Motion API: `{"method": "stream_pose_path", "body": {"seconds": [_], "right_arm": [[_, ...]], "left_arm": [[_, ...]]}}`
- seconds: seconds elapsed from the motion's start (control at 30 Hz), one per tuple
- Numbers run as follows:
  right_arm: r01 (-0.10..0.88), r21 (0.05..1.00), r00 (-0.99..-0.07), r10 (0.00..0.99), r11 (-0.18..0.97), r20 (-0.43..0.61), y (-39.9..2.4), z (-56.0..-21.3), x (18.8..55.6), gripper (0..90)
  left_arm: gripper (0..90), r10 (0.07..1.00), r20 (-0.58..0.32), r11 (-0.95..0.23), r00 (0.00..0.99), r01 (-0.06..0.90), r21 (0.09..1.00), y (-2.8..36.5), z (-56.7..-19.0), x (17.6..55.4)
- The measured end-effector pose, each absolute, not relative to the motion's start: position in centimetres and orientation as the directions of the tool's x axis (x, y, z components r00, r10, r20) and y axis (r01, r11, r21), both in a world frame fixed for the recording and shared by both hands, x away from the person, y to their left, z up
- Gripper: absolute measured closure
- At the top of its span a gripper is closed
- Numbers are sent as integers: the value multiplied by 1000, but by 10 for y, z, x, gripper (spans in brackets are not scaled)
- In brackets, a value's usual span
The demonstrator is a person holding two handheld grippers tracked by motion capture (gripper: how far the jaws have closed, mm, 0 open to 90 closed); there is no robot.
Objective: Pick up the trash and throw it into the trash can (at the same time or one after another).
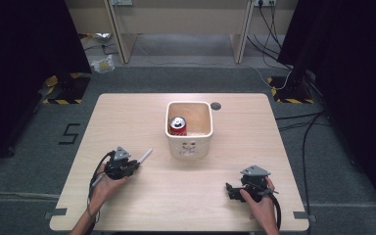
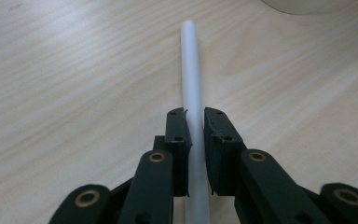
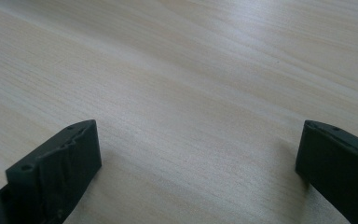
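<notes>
A light wooden desk [image 1: 142,205] with rounded corners stands on grey carpet. A white square container [image 1: 189,146] sits near the middle, towards the far edge, just beside a small dark round hole [image 1: 216,105]. Towards the near left corner is a thin white tube [image 1: 145,156].

tube [image 2: 190,70]: plain white
can [image 1: 178,125]: red, silver top
tub [image 1: 189,146]: cream-white
table [image 1: 127,117]: pale wood grain
left gripper [image 2: 196,126]: black

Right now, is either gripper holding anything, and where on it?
The left gripper is shut on the white tube, gripping near its rear end; most of it sticks out ahead. The right gripper is open, holding nothing.
</notes>
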State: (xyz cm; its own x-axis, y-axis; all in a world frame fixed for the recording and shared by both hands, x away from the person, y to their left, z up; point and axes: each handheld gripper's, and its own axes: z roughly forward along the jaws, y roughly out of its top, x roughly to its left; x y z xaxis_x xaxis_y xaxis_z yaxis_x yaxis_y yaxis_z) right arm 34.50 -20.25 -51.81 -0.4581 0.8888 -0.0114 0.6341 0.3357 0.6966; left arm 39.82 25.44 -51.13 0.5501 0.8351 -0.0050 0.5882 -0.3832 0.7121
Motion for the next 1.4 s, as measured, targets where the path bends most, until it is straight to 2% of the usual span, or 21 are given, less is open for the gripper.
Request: {"method": "stream_pose_path", "body": {"seconds": [0.47,0.67,0.87,1.1,1.33,1.4], "right_arm": [[634,697,-458,889,336,-11,-202,-518,345,2],[636,696,-457,890,334,-10,-202,-518,345,2],[634,697,-458,889,336,-12,-202,-518,345,2],[634,696,-458,889,335,-11,-202,-518,345,2],[635,696,-457,889,335,-11,-202,-518,345,2],[635,696,-458,889,335,-11,-202,-518,345,2]], "left_arm": [[790,853,-6,-358,523,591,723,247,-511,434],[616,855,-21,-347,518,601,720,250,-507,428],[574,851,-30,-351,525,609,712,259,-505,413],[574,840,-39,-367,542,619,694,268,-510,392],[764,828,-20,-389,560,600,699,265,-510,391],[794,827,-20,-388,562,596,703,263,-511,392]]}}
